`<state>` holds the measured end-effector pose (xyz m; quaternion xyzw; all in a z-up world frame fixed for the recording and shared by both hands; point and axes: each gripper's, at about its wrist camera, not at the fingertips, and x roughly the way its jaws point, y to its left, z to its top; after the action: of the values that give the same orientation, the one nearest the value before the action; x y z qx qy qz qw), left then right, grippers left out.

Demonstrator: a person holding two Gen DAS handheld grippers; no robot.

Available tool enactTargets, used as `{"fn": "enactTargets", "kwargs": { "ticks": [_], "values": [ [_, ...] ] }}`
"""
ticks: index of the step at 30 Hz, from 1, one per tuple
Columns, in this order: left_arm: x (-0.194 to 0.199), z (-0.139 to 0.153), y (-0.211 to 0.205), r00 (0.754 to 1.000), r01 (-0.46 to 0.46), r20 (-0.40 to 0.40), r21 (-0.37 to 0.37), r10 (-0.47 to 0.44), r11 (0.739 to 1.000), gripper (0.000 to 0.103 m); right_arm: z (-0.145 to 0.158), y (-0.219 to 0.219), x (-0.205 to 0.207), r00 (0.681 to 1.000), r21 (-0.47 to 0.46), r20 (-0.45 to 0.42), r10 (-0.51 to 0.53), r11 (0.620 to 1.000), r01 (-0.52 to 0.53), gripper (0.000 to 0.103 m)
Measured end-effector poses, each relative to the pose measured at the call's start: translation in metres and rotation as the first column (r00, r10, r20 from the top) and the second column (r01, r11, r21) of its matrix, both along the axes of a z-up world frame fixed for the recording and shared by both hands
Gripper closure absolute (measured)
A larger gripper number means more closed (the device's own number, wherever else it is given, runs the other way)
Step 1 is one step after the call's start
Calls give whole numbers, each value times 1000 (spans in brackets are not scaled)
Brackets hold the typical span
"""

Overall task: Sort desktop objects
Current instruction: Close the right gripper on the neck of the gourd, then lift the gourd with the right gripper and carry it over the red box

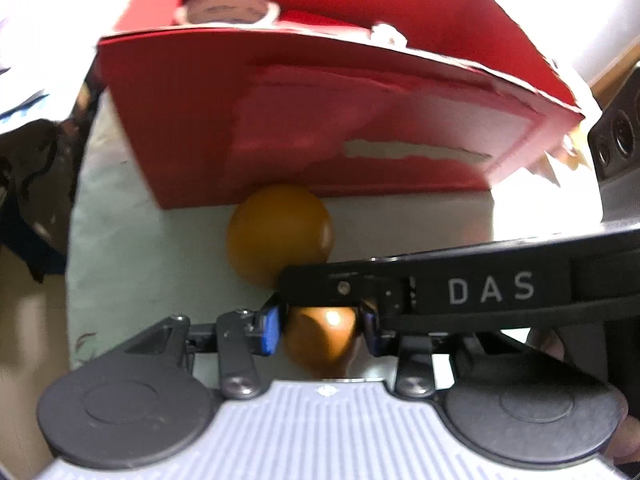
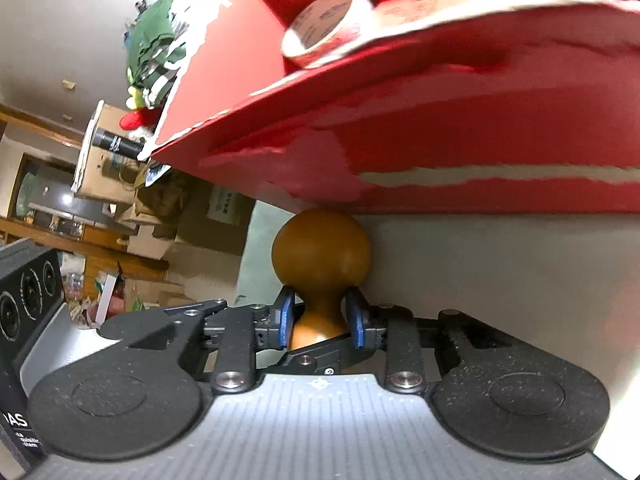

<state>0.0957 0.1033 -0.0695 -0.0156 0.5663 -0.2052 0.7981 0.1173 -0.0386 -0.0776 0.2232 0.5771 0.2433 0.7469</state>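
The left tongs (image 1: 320, 330) were closed on the lower bulb of a brown wooden piece (image 1: 322, 340), its blue pads (image 1: 271, 330) pressed against both sides. The right tongs (image 2: 320, 320) gripped the same wooden piece (image 2: 320, 256) at its narrow neck, just below the round head, with blue pads (image 2: 286, 318) touching each flank. In the left wrist view, the black arm of the right tongs, marked "DAS", crossed from 3 o'clock and covered the neck of the piece, so that the round head appeared beyond it at 12 o'clock.

The round head lay against, or just beside, the lower front edge of a red cardboard box (image 1: 340, 120); contact could not be confirmed. The box stood on a pale tabletop (image 1: 140, 240) and filled the upper part of both views. Its front face showed torn patches. A roll of printed tape (image 2: 328, 24) lay inside the box, toward 11 o'clock in the left wrist view. A black device with round sockets (image 1: 618, 136) stood at 3 o'clock of the box in the left wrist view.
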Motion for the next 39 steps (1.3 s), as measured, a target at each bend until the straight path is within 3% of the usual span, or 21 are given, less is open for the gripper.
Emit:
{"fn": "enactTargets", "kwargs": {
  "ticks": [9, 14, 29, 39],
  "values": [
    [-9, -3, -48, 990, 141, 3, -4, -141, 990, 66, -5, -43, -21, 995, 18, -16, -103, 994, 103, 68],
    [-14, 3, -82, 980, 200, 17, 10, -201, 980, 66, -1, -67, -31, 989, 15, 1, -148, 989, 148, 72],
    [-29, 27, -213, 951, 302, 75, -18, -299, 953, 67, 31, -183, -36, 977, 9, 15, -211, 977, 211, 74],
    [-15, 59, -273, 938, 310, 172, -20, -302, 951, 67, 56, -236, -25, 968, 13, 105, -228, 974, 227, 74]
  ]
}}
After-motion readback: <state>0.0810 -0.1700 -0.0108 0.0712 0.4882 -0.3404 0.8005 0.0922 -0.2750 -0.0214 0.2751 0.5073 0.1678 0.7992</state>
